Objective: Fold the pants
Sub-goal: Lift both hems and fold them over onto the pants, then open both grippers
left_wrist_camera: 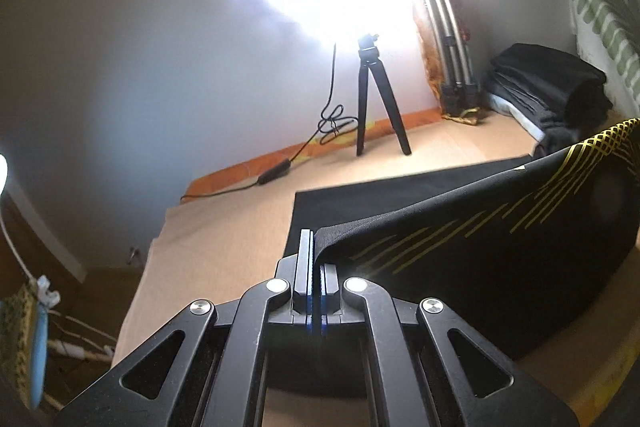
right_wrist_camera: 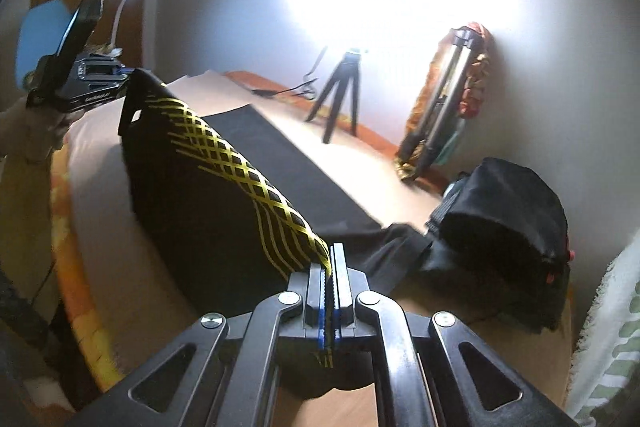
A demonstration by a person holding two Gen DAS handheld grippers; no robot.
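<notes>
Left hand-held gripper (left_wrist_camera: pixel 315 259), seen from its own wrist camera, is clamped on the ribbed edge of the black pants (left_wrist_camera: pixel 480 247), whose yellow line pattern runs off to the right. That gripped part hangs raised above the beige surface (left_wrist_camera: pixel 224 239), while more black cloth lies flat on it behind. Farther back a small black tripod (left_wrist_camera: pixel 376 99) stands under a glaring lamp, and a pile of dark clothes (left_wrist_camera: pixel 548 87) sits at the right.

From the right wrist camera, the right hand-held gripper (right_wrist_camera: pixel 331 267) is closed on the pants' other end, at the yellow criss-cross band. Cloth stretches from it up-left to the left hand-held gripper (right_wrist_camera: pixel 100 83), lifted off the surface (right_wrist_camera: pixel 104 203). A dark bundle (right_wrist_camera: pixel 504 211) rests to the right.
</notes>
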